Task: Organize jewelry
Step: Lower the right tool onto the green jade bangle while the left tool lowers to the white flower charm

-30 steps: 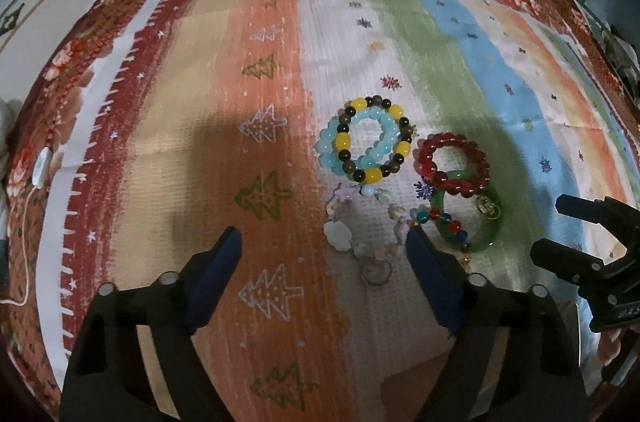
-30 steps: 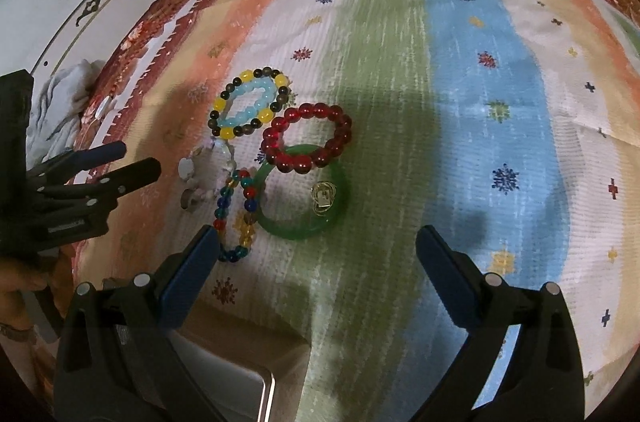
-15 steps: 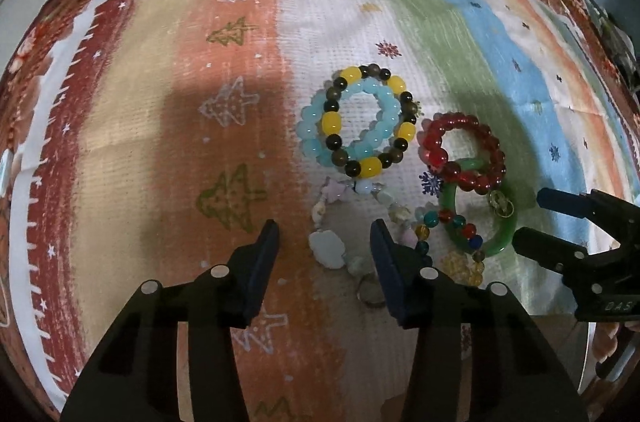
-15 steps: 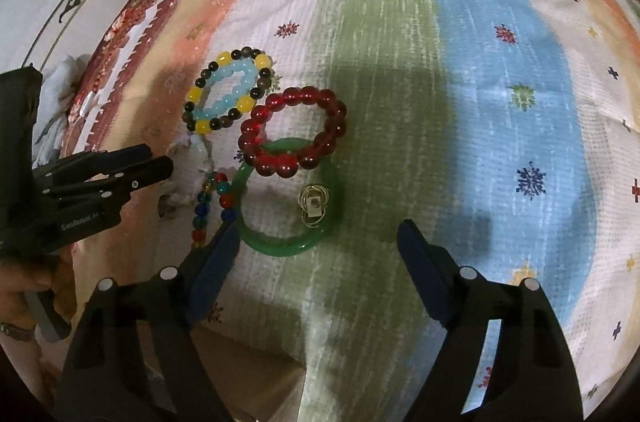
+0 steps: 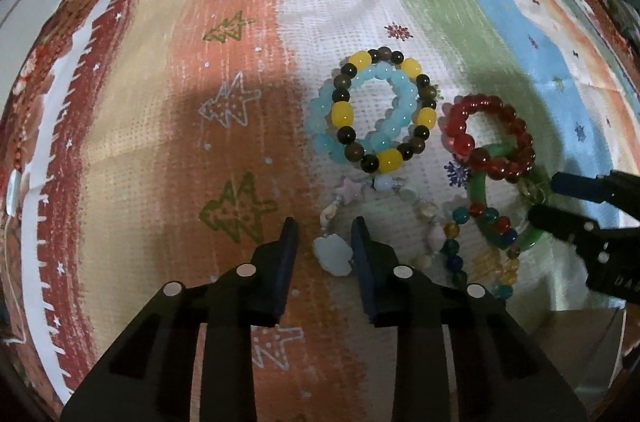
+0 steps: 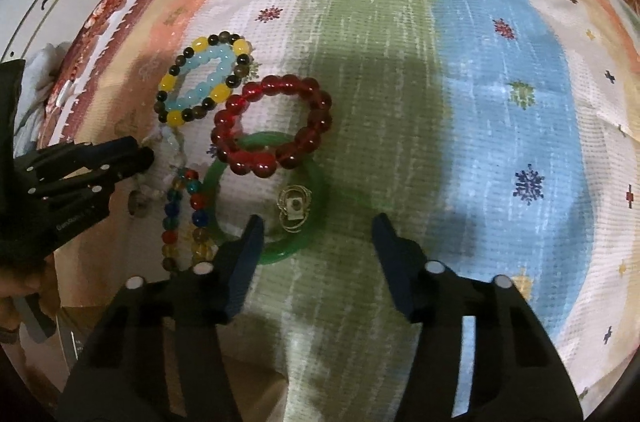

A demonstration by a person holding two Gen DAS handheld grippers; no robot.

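I judged the sorting barely begun. My left gripper [image 5: 323,227] had just been closing its jaws, which stood narrowly apart about the pale charm bracelet [image 5: 334,254]; contact I could not confirm. My right gripper [image 6: 318,226] was half open, also closing, at the green bangle [image 6: 280,250]. Beyond, the red bead bracelet [image 6: 272,126] overlapped it; the yellow-and-dark bracelet [image 5: 380,110] lay on the striped cloth [image 5: 160,102].

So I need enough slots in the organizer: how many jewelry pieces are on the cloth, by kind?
Beaded bracelets: 5 (yellow and dark, light blue, red, multicolour, pale shell and star)
Green bangle: 1
Small wire ring piece: 1
Total: 7
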